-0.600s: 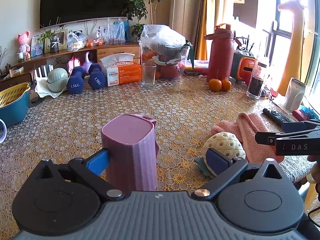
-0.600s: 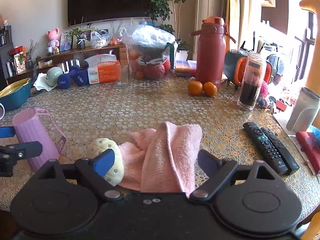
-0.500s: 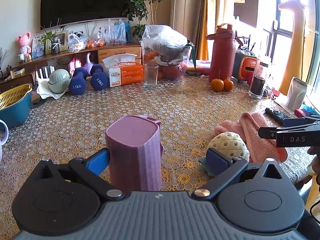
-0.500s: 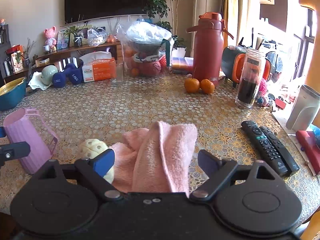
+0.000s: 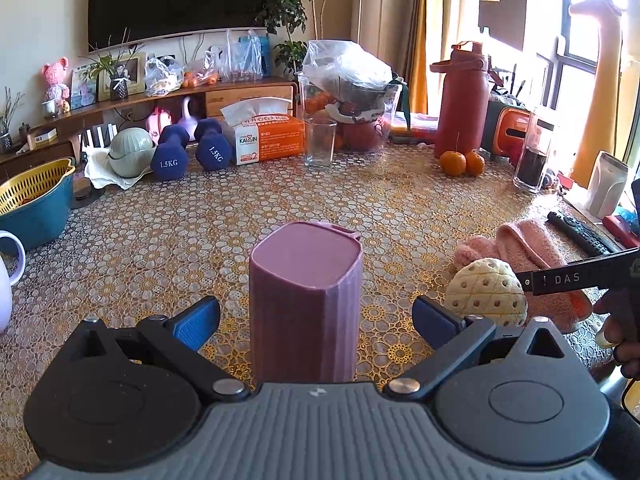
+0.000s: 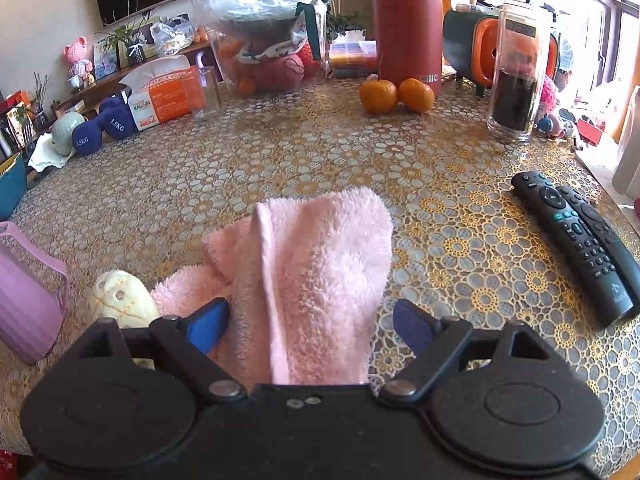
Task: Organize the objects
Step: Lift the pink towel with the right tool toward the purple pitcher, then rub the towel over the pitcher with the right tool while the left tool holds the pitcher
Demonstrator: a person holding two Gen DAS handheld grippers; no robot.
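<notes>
Wide stretch of gold-patterned lace tablecloth [image 5: 280,200] lies bare in the middle, and the clutter hugs the far edge: two navy dumbbells [image 5: 188,152], an orange tissue box [image 5: 268,136], a clear drinking glass [image 5: 320,142], a tall red flask [image 5: 460,100] and a pair of oranges [image 5: 462,163]. On the left rim sits a teal basin with a yellow strainer [image 5: 32,200]. Over on the right side, two black remote controls [image 6: 580,240] lie side by side near the table's edge.

Left gripper [image 5: 316,322] is low and level, pointing across the table, its blue pads spread wide with the upside-down ribbed purple plastic cup [image 5: 306,300] standing right between them; there's a gap on both sides, no contact. Just right of it rests a cream pineapple-shaped perforated ball [image 5: 486,292], touching the folded pink fluffy towel [image 5: 528,248].

Right gripper [image 6: 310,326] comes in low too, fingers parted on either side of that towel [image 6: 312,264]. The left pad looks to be against the fabric; the right pad stands clear of it. From this side the cream ball [image 6: 120,300] sits just left of the towel, with the purple cup [image 6: 28,300] beyond it at the frame's left edge.
</notes>
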